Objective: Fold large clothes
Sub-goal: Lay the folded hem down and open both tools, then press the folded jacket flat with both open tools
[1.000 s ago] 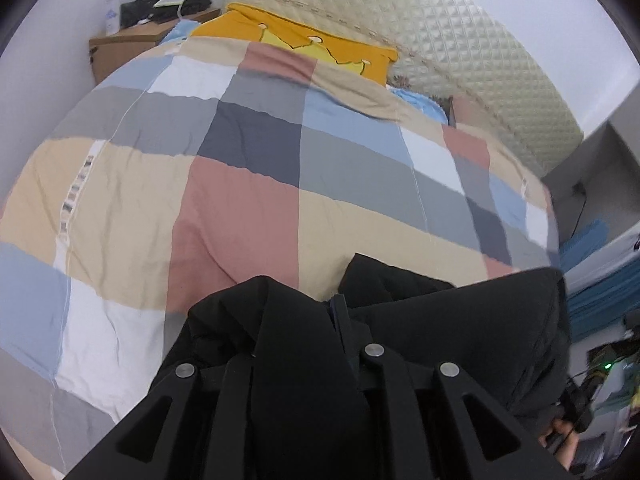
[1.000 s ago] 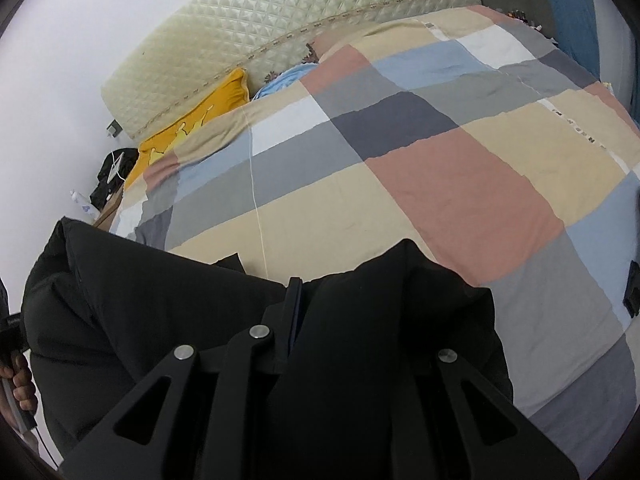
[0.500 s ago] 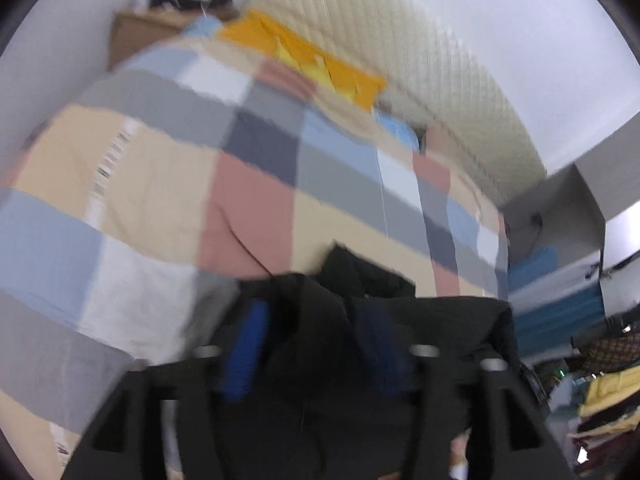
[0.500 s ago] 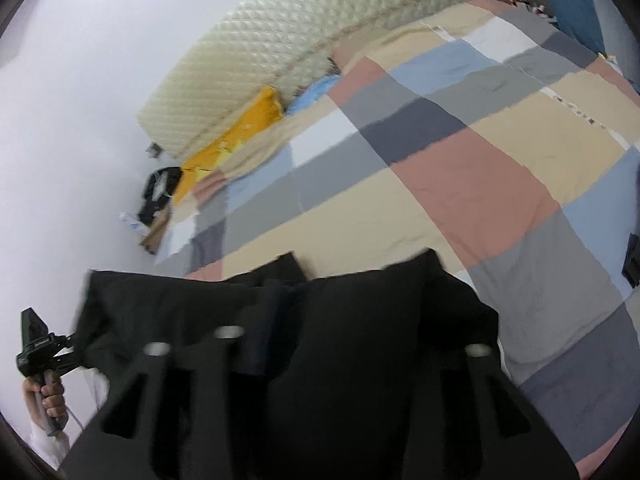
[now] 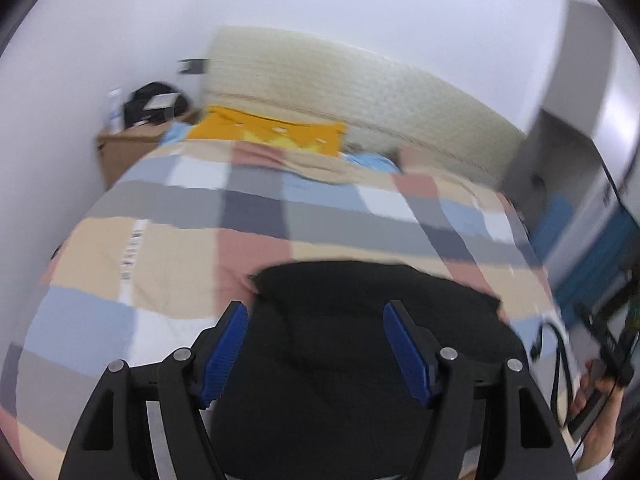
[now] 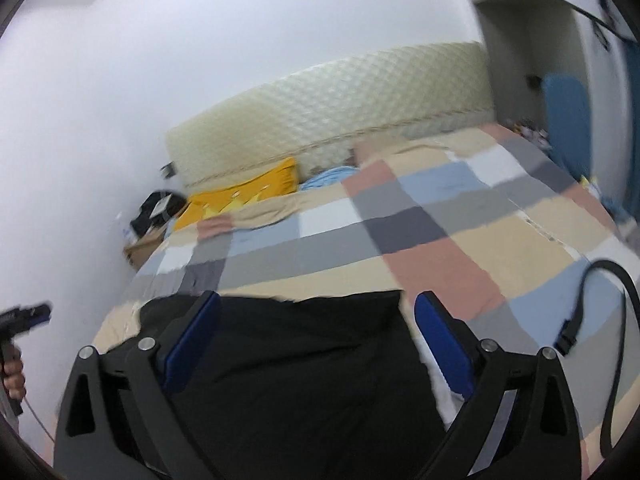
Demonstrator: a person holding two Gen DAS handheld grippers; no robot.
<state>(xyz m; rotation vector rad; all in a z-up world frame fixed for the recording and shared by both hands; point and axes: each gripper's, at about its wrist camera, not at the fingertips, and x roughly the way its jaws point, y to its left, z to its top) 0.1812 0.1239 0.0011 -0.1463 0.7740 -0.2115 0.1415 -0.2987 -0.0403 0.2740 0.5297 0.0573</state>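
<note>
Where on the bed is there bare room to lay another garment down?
The checked quilt lies bare between the black jacket at the near edge and the yellow pillow by the headboard. Crowded spots: the near edge under the jacket, and the pillows.

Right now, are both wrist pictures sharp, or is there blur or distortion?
Left wrist view: motion blur smears the checked quilt and headboard; the fingers' blue pads stay fairly crisp.
Right wrist view: same smear, softer on the black garment.
Both: fisheye bending and dark corners, even light, no glare.
</note>
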